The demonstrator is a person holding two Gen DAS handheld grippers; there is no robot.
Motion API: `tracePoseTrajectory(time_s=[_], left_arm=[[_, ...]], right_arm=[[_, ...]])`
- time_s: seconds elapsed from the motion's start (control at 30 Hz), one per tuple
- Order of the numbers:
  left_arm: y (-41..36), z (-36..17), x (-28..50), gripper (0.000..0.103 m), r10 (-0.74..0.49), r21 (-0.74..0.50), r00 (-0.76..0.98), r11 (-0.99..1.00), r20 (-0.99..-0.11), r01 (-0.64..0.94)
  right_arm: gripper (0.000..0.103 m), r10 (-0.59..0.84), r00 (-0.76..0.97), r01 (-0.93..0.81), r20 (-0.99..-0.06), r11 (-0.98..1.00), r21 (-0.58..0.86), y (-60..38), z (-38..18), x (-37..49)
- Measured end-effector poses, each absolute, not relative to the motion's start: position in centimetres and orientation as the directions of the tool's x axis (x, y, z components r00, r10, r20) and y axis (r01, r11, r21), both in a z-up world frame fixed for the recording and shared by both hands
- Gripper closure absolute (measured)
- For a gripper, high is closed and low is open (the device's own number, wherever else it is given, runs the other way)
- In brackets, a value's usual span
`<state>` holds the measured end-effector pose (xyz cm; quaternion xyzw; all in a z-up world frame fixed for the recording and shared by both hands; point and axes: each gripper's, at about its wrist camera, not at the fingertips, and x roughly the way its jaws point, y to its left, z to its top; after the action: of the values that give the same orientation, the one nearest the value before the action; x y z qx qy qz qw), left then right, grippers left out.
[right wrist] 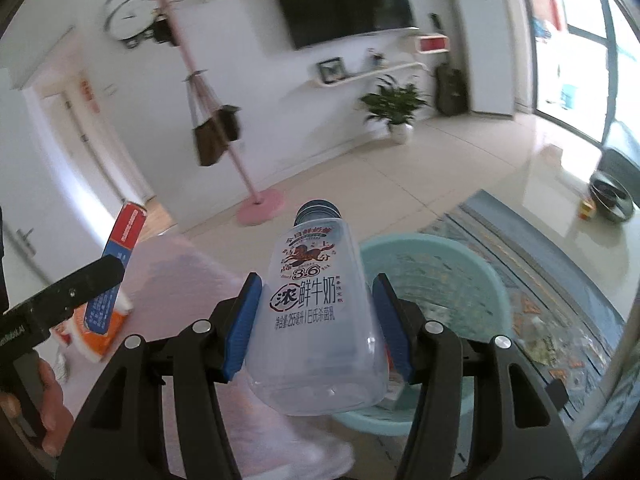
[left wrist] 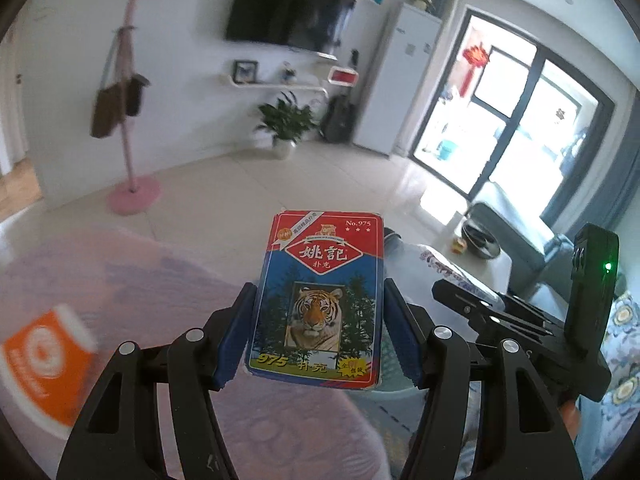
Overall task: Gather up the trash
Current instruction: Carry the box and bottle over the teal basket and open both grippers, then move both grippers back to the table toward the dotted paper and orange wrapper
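Note:
My left gripper point(left wrist: 318, 312) is shut on a playing-card box point(left wrist: 318, 296), red and blue with a tiger picture, held up in the air. The box also shows edge-on at the left of the right wrist view point(right wrist: 120, 256). My right gripper point(right wrist: 314, 312) is shut on an empty clear milk bottle point(right wrist: 316, 308) with a blue cap, held just left of a teal plastic basket point(right wrist: 480, 276) on the floor. In the left wrist view the bottle point(left wrist: 436, 264) and right gripper show at the right.
An orange and white carton point(left wrist: 44, 360) lies on the pink-covered surface point(left wrist: 160, 300) to the left; it also shows in the right wrist view point(right wrist: 100, 332). A patterned rug point(right wrist: 560, 300), pink coat stand point(right wrist: 260, 204), potted plant point(right wrist: 394, 108) and dark bowl point(right wrist: 612, 196) are around.

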<state>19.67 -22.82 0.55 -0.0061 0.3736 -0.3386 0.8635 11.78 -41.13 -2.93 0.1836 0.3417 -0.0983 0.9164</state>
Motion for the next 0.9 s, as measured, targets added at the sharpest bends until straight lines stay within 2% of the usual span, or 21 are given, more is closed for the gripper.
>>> tracePoseTrajectory(time_s=[0.3, 0.37, 0.47, 0.73, 0.9], left_arm=[[-28.3, -3.1, 21.2, 0.041, -0.599, -0.287, 0.383, 0.732, -0.703, 0.618], [-28.7, -3.4, 21.4, 0.034, -0.600, -0.293, 0.371, 0.728, -0.709, 0.619], [-28.3, -3.5, 21.1, 0.029, -0.609, -0.296, 0.372, 0.723, -0.701, 0.625], [-25.6, -2.9, 19.6, 0.029, -0.612, -0.295, 0.395, 0.729, -0.685, 0.618], [-22.7, -2.1, 18.0, 0.029, -0.596, -0.287, 0.443, 0.758, -0.670, 0.586]], right_arm=[[0.049, -0.069, 0.693, 0.402, -0.717, 0.863, 0.306, -45.0, -6.7, 12.7], [0.048, -0.067, 0.694, 0.413, -0.716, 0.852, 0.321, -45.5, -7.1, 12.8], [0.048, -0.070, 0.692, 0.420, -0.719, 0.849, 0.321, -45.8, -7.2, 12.6], [0.048, -0.062, 0.699, 0.403, -0.713, 0.857, 0.321, -44.4, -6.6, 11.7], [0.048, -0.033, 0.725, 0.333, -0.688, 0.891, 0.308, -41.5, -5.0, 11.5]])
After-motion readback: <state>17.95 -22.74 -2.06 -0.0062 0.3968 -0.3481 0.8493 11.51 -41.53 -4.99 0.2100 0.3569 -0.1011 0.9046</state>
